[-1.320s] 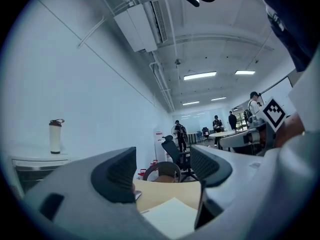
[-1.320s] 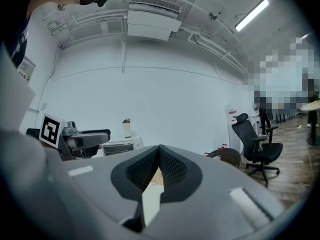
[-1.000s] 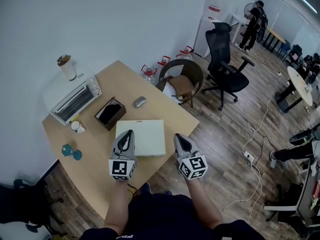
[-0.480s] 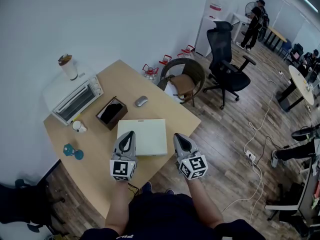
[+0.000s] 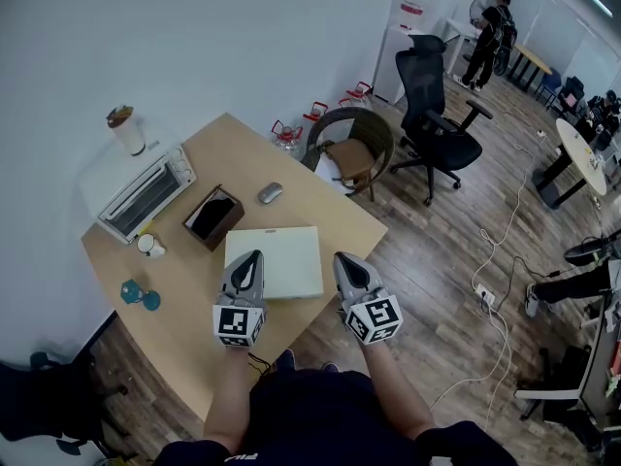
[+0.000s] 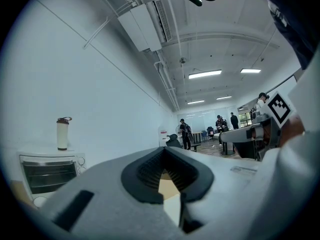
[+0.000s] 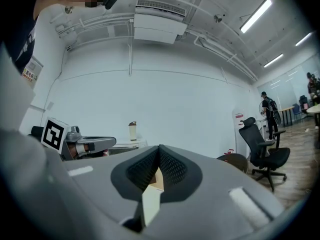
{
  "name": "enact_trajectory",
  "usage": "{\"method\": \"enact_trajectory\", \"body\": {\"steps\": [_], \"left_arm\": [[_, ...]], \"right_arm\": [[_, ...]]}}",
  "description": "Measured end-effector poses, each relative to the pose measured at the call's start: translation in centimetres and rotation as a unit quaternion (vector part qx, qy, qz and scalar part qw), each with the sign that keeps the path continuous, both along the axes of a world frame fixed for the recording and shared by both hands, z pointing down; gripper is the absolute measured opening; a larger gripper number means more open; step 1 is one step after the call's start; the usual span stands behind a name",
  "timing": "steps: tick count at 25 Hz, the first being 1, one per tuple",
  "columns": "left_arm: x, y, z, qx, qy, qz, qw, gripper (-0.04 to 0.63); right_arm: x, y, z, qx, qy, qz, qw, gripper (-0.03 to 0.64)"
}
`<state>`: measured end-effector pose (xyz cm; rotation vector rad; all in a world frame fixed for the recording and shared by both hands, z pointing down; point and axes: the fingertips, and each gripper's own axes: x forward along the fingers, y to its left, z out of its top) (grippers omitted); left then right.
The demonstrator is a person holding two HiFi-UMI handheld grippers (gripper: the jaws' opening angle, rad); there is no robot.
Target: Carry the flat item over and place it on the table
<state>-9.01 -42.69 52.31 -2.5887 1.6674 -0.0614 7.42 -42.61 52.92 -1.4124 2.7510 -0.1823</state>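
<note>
Writing: left gripper [image 5: 251, 258] and right gripper [image 5: 342, 259] each carry black-and-white square markers. The red label on the white dispenser [image 5: 408, 39] is too small to read.

Flat white item [image 5: 283, 256] lies on the table [image 5: 184, 304], right half, near side. Its long axis runs left-right in the head view, skewed to the table's edges. Its near-right corner reaches the table's near-right edge.

Left gripper: jaws pressed together, tip over the item's near-left part. Right gripper: jaws pressed together too, tip just off the item's right edge. In both gripper views a pale surface shows through the slot below the meeting tips; can't tell if it's pinched.

Box [image 5: 213, 217] and mouse [image 5: 271, 193] sit just behind the item, oven [image 5: 146, 194] at the far-left edge. Bare tabletop left of the item. Open wood floor to the right, with a cable [image 5: 497, 260] on it.
</note>
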Motion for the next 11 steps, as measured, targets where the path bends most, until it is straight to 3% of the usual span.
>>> {"method": "enact_trajectory", "body": {"steps": [11], "left_arm": [[0.22,-0.35,0.66,-0.007,0.005,0.008,0.9999,-0.002]], "right_arm": [[0.92,-0.05,0.23,-0.006,-0.008,0.008,1.0,0.011]]}}
